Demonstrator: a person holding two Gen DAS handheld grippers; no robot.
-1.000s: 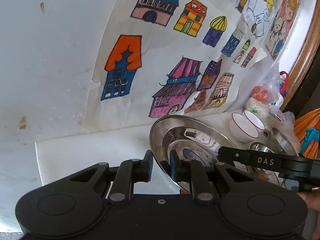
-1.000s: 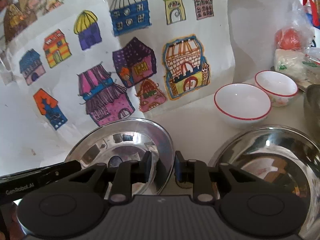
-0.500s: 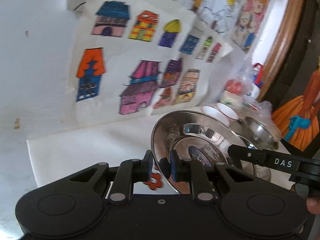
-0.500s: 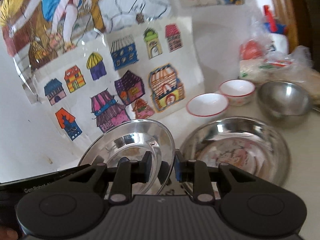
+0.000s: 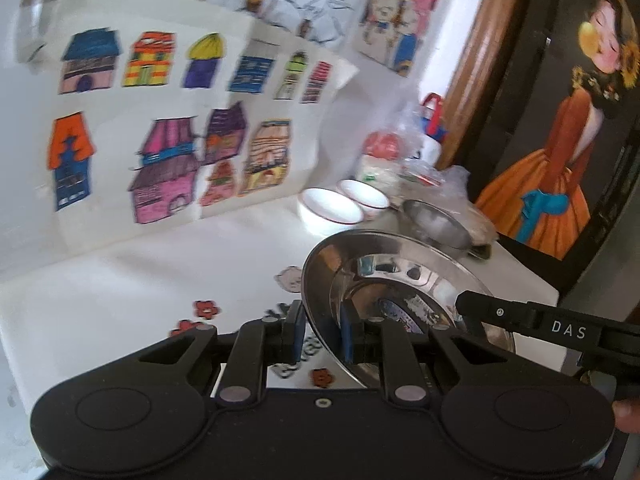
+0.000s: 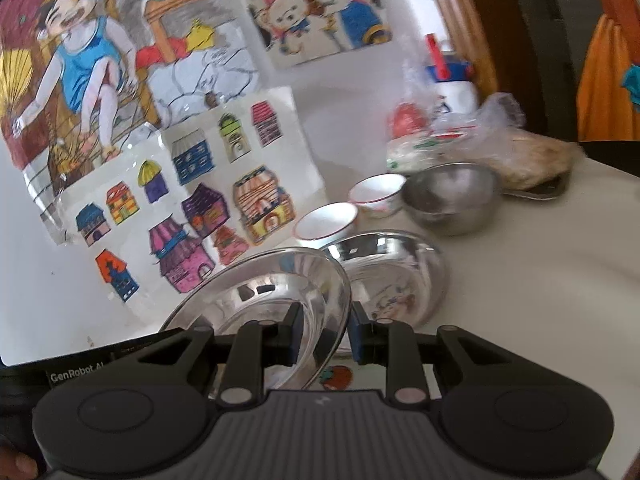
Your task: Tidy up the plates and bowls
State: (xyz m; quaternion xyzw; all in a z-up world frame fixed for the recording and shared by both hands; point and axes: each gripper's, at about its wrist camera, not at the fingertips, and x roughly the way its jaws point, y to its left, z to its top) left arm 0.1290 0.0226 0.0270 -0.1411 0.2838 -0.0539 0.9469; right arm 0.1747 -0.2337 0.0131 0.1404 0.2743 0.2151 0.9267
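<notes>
The left gripper [image 5: 320, 338] is clamped narrow on the near-left rim of a steel plate [image 5: 384, 280], and the right gripper [image 6: 324, 336] is clamped narrow on the opposite rim of the same steel plate [image 6: 272, 284]; the plate hangs tilted between them, clear of the table [image 5: 140, 280]. To its right a second steel plate [image 6: 396, 272] lies flat on the table, partly behind the carried one. Beyond it stand two red-rimmed white bowls [image 6: 326, 222], side by side and not nested, then a steel bowl [image 6: 452, 196], with bagged groceries [image 6: 500, 152] behind.

Progress, by judgement: early. One plate is in transit; stacking it on the second plate appears to be the step in hand. The bowls are unsorted, and nothing is stacked yet.

Change against the earlier frames: the carried plate has been lifted and brought rightward, toward the second plate, so that it now overlaps that plate in the right wrist view. Both cameras have swung to take in more of the table's right end, where the steel bowl was previously out of view. Both grips are unchanged.
</notes>
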